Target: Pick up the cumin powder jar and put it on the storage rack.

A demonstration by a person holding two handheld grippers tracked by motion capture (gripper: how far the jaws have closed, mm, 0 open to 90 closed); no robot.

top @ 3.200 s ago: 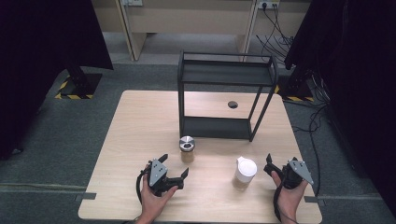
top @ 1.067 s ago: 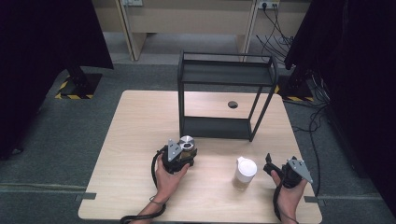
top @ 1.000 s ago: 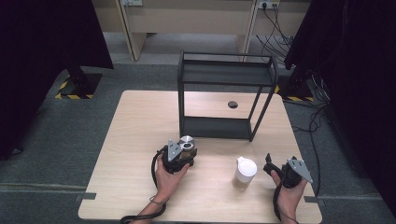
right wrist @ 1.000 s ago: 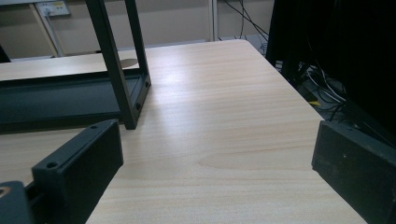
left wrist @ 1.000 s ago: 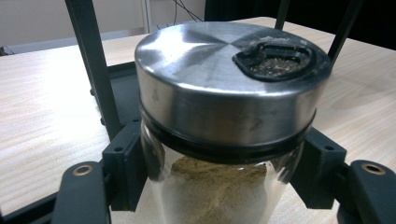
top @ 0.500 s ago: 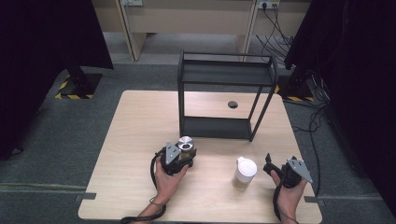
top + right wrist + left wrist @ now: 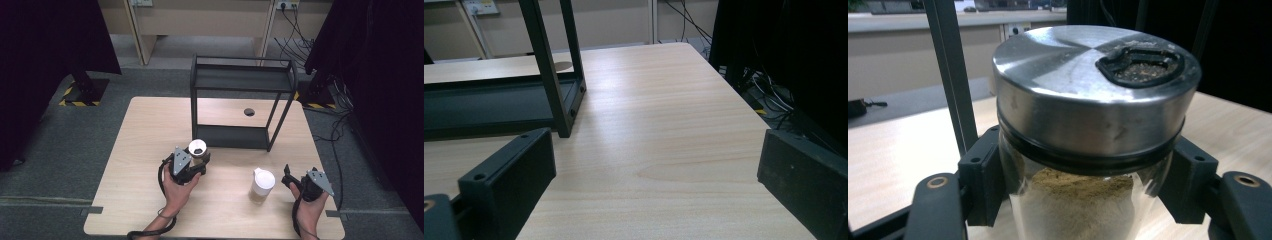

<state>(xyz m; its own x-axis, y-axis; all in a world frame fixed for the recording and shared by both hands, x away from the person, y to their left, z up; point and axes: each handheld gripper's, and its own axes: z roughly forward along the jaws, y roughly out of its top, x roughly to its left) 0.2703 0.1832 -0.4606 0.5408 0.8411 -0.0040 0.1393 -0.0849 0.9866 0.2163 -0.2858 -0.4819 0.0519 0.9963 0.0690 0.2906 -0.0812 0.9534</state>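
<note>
A glass spice jar (image 7: 198, 150) with a steel lid and tan powder inside sits between the jaws of my left gripper (image 7: 196, 159), which is shut on it just below the lid. In the left gripper view the spice jar (image 7: 1083, 145) looms close, its lid's dark pour opening at the top right. It is in front of the black two-tier metal rack (image 7: 240, 100). My right gripper (image 7: 295, 181) rests open near the table's front right corner with nothing between its jaws. A white-lidded cup (image 7: 262, 184) stands just left of it.
The wooden table (image 7: 150, 125) has a round cable hole (image 7: 249, 112) behind the rack. In the right gripper view, the rack's leg (image 7: 549, 70) and lower shelf (image 7: 484, 112) lie ahead to the left. Cables trail on the floor at the right.
My left gripper moved forward from the table's front to the spice jar and closed on it; the jar has since shifted slightly. The right gripper has stayed put.
</note>
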